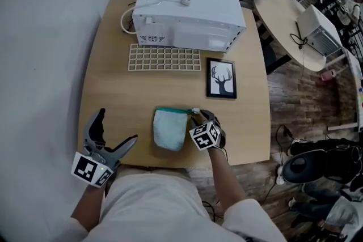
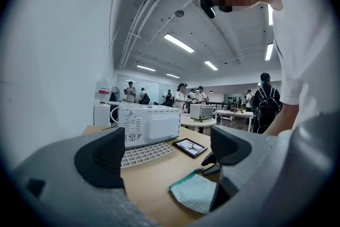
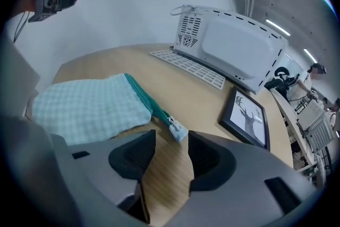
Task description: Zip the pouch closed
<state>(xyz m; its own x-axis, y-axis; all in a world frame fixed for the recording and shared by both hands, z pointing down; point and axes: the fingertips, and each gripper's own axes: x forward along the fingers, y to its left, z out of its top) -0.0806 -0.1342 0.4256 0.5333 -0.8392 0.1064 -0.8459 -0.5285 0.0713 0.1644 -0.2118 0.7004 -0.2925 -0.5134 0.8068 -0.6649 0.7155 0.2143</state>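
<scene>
Two tools are in view, both w/ jaws apart. The pouch (image 1: 169, 128), pale green check fabric, lies flat on the table (image 1: 113, 93) near its 6 o'clock edge. Its teal zipper (image 1: 172, 110) runs along the far side, and the zip pull (image 1: 195, 111) sits at the pouch's 2 o'clock corner.

Our right tool (image 1: 198, 115) points down at that corner. In the right gripper view its jaws are only partly apart. The zip pull (image 3: 178, 132) lies just ahead of the gap betw. the tips, and neither pad presses on it. Bare wood shows betw. the jaws, so nothing is gripped.

Our left tool (image 1: 118, 125) is at approx. 9 o'clock of the pouch, well apart from it, w/ its jaws wide and empty. The left gripper view confirms this: only open table lies betw. them.

Beyond the pouch, a white grid tray (image 1: 164, 58) is at 12 o'clock and a framed deer picture (image 1: 221, 78) at 1 o'clock. A white microwave (image 1: 190, 11) stands behind both, its cord resting on top.
</scene>
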